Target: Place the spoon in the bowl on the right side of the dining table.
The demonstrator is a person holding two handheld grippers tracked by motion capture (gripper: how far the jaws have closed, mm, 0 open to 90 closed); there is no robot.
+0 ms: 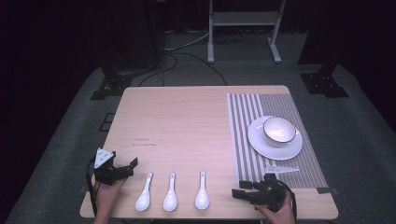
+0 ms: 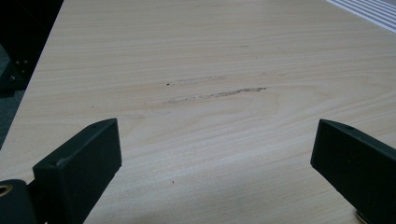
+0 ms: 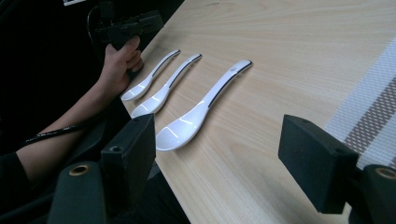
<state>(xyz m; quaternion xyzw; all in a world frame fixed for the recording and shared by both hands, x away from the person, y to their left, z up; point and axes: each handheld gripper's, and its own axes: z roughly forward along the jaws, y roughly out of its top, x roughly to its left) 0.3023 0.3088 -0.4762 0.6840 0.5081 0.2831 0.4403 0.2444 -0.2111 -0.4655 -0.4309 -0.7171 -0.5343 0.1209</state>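
Note:
Three white spoons lie side by side near the table's front edge: left point(image 1: 144, 192), middle point(image 1: 170, 192) and right point(image 1: 202, 191), handles pointing away from the person. My left gripper point(image 1: 131, 168) rests open at the front left, just left of the spoons, with bare wood between its jaws point(image 2: 217, 154). At the front right my right gripper point(image 1: 240, 192) is open and points left toward the spoons. In the right gripper view point(image 3: 219, 154) the nearest spoon point(image 3: 201, 109) lies just ahead of its jaws, apart from them.
A striped placemat point(image 1: 243, 121) covers the table's right side. On it a white plate point(image 1: 261, 144) carries a white bowl point(image 1: 279, 129). The wooden table point(image 1: 187, 121) has a faint scuff mark point(image 2: 215, 93) at its middle left. Stands and cables lie on the floor behind.

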